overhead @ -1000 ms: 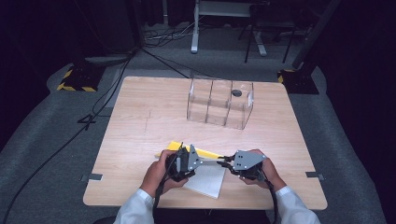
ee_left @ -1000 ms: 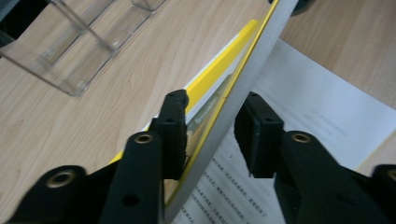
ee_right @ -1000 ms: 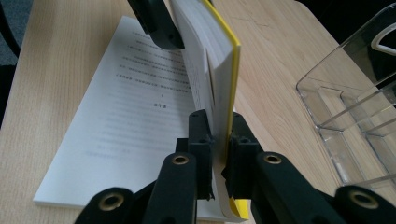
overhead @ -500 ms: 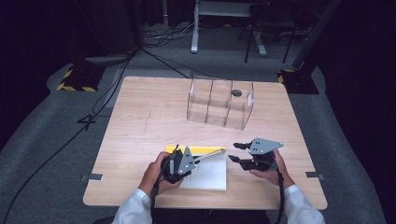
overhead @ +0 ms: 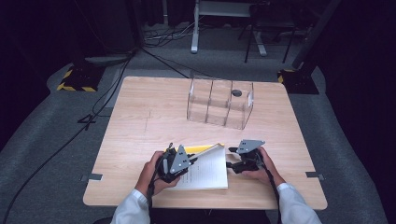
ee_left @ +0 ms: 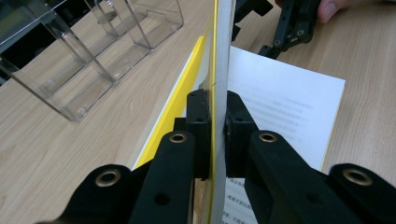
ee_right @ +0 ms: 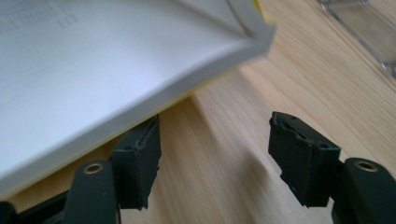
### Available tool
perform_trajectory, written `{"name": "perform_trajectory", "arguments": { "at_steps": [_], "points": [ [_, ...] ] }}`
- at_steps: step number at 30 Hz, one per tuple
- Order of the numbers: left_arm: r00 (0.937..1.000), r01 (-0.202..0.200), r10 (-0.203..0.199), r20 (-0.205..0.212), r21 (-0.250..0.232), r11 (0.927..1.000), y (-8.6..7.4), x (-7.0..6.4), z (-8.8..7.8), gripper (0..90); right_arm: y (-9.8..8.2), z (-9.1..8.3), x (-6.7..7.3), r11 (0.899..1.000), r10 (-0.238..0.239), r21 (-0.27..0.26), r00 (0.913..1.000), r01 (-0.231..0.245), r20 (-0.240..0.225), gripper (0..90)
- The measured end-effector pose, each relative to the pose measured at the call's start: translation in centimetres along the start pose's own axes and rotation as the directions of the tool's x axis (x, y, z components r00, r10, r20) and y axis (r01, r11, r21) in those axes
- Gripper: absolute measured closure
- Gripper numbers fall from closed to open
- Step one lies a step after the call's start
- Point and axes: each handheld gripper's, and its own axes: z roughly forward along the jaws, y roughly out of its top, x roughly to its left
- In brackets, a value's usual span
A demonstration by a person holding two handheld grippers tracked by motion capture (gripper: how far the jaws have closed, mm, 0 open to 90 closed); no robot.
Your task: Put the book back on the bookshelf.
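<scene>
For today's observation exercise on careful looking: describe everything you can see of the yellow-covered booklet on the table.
The booklet is a thin paperback with a yellow cover and white pages of small printed text. It lies open near the front edge of the wooden table, one page flat and facing up. The left gripper is shut on the raised cover and a few leaves, holding them on edge above the flat page. The right gripper, jaws open after just widening, sits at the booklet's right edge; one pad lies under its overhanging corner.

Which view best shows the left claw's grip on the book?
Left gripper view: the left claw is shut on the book's raised yellow cover and pages, seen edge-on. High view shows the open book whole; right gripper view shows its page edges.
</scene>
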Motion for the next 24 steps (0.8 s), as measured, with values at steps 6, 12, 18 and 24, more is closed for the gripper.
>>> {"name": "perform_trajectory", "arguments": {
  "at_steps": [6,12,18,24],
  "points": [
    [0.9993,0.019,-0.018,0.031,-0.027,0.9995,-0.1,0.1,-0.1,83.1,0.8,-1.6,0.5,0.988,0.020,-0.156,0.9998,-0.019,0.002,44.5],
    [0.9977,0.006,-0.005,0.068,-0.023,0.9997,0.3,-0.7,0.6,82.3,2.3,-3.7,0.4,0.948,0.087,-0.310,0.9961,-0.079,0.014,46.0],
    [0.9961,0.056,-0.050,0.073,-0.086,0.9947,-0.1,-0.4,0.4,81.5,4.0,-4.6,0.6,0.933,0.076,-0.353,0.9967,-0.063,0.025,47.7],
    [0.9945,0.075,-0.062,0.085,-0.152,0.9855,-0.4,-0.4,0.5,79.3,5.8,-5.0,0.8,0.932,0.053,-0.360,0.9976,-0.034,0.045,50.4]
  ]
}}
